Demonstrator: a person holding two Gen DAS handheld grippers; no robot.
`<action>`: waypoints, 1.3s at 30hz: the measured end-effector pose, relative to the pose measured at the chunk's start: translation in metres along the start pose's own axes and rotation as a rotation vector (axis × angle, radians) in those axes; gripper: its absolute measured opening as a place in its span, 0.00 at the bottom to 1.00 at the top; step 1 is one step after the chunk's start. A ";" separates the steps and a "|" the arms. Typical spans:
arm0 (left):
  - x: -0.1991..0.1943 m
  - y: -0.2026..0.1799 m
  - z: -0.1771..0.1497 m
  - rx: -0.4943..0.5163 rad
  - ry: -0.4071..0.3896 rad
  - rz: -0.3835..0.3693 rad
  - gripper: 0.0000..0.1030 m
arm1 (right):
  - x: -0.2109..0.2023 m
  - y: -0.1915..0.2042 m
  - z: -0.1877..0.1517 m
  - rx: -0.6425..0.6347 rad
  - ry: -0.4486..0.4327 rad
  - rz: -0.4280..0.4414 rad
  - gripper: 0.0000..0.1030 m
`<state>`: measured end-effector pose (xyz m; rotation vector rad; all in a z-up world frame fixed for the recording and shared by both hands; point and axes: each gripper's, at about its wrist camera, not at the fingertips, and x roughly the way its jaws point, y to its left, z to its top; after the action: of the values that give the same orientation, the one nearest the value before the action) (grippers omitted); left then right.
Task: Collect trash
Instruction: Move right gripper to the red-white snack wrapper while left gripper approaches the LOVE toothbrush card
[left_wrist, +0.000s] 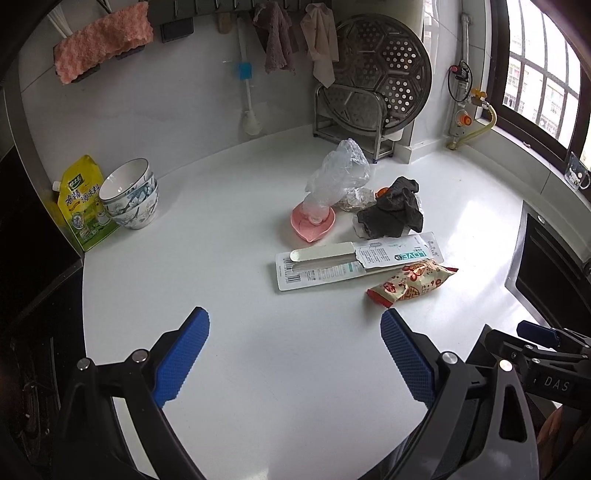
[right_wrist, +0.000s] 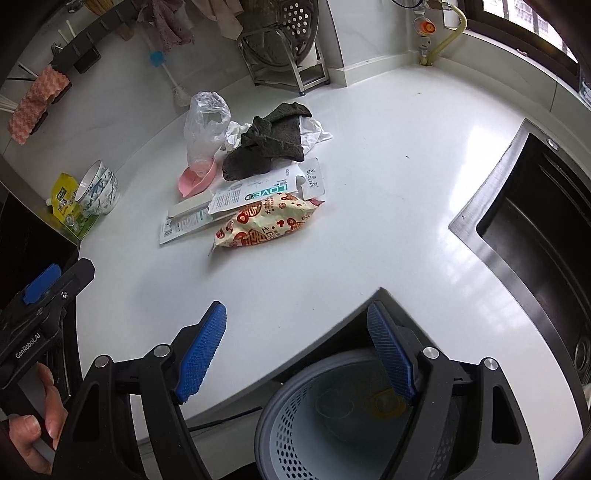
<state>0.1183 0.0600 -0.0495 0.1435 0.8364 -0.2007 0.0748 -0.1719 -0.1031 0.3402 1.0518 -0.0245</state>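
Both tongs empty. My left gripper (left_wrist: 295, 321) has its jaws spread wide and hovers over bare white countertop (left_wrist: 229, 236). My right gripper (right_wrist: 297, 314) is spread the same way and sits at the counter's front edge, with the perforated grey waste bin (right_wrist: 295, 424) directly under it, below counter level.

Landmark: the snack wrapper (right_wrist: 266, 225), the red-and-cream printed pouch. It's the piece of trash nearest both tongs.

- From the right gripper, the wrapper lies straight ahead and slightly left, well clear of the fingertips.
- From the left gripper, it lies ahead and to the right (left_wrist: 412, 282), just past the right fingertip's line.
- Its long axis runs roughly crosswise to both approach directions, so I judge a straight-in pinch across the narrow width should work without wrist roll.
- Right arm looks like the better pick: the bin is right beneath it.

Rest of the pile, relative to the wrapper:
- Toothbrush blister card (right_wrist: 236, 203) touches it on the far side, partly overlapped.
- Dark grey rag (right_wrist: 269, 147) lies beyond the card.
- Clear plastic bag (right_wrist: 205, 122) stands in a pink dish (right_wrist: 195, 181), beyond and left.
- Crumpled white paper (right_wrist: 314, 133) is behind the rag.

Risk: the card may drag along with the wrapper.
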 end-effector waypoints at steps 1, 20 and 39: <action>0.005 0.004 0.003 0.005 0.002 -0.005 0.90 | 0.004 0.004 0.003 0.006 -0.002 -0.002 0.73; 0.069 0.060 0.034 0.025 0.025 -0.007 0.90 | 0.081 0.051 0.044 0.131 -0.004 -0.097 0.73; 0.081 0.045 0.035 0.064 0.021 -0.071 0.90 | 0.092 0.037 0.039 0.149 -0.017 -0.292 0.73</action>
<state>0.2067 0.0869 -0.0850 0.1768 0.8574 -0.2929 0.1603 -0.1349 -0.1546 0.3179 1.0786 -0.3682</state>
